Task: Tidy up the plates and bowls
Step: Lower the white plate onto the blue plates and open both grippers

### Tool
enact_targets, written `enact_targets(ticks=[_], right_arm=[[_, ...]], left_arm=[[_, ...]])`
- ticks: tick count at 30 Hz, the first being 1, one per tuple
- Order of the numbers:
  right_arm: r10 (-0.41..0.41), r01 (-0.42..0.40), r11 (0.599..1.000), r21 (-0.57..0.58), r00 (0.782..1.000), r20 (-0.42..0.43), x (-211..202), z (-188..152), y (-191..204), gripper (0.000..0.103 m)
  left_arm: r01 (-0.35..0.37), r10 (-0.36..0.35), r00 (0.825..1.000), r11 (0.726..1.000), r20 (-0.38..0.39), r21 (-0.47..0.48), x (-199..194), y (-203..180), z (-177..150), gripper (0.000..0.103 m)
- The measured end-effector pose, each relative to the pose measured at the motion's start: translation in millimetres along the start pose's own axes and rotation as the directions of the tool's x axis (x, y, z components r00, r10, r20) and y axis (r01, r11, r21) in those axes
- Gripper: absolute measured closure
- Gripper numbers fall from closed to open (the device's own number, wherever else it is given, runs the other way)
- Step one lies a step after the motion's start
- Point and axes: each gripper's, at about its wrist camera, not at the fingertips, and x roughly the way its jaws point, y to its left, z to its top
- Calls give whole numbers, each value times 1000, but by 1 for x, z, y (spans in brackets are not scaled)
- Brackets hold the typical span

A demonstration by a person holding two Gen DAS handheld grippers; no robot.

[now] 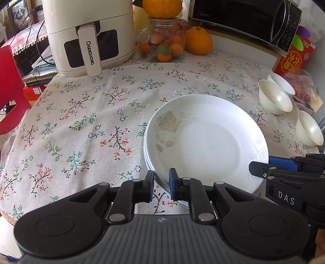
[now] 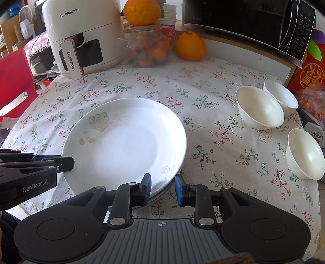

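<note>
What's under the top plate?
Under the top plate, more plate rims peek out at its left edge, stacked on the tablecloth. Their count and faces are covered.

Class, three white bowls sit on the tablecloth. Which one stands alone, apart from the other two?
The bowl nearest the camera, at the table's right edge. The other two sit touching, farther back.

Open cloth left of the plates; bowls crowd the right

The tablecloth lies bare between the plate stack and the air fryer; three bowls near the right edge, jar and microwave block the back.
</note>
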Motion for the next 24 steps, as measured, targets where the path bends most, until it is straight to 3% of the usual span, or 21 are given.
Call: enact_targets(ticks=[10,19,24], right_arm=[[5,-5,1000,4,1000,-1,2,1,-5,77],[32,-33,996,88,999,12,3,9,-25,78],[51,-52,990,134,999,14,3,13,-36,78]], left_arm=[[19,-19,1000,999,-7,-36,0,4,2,88],[9,-9,1000,993,0,-118,0,22,10,79],[14,-14,1000,989,3,-144,0,26,13,79]])
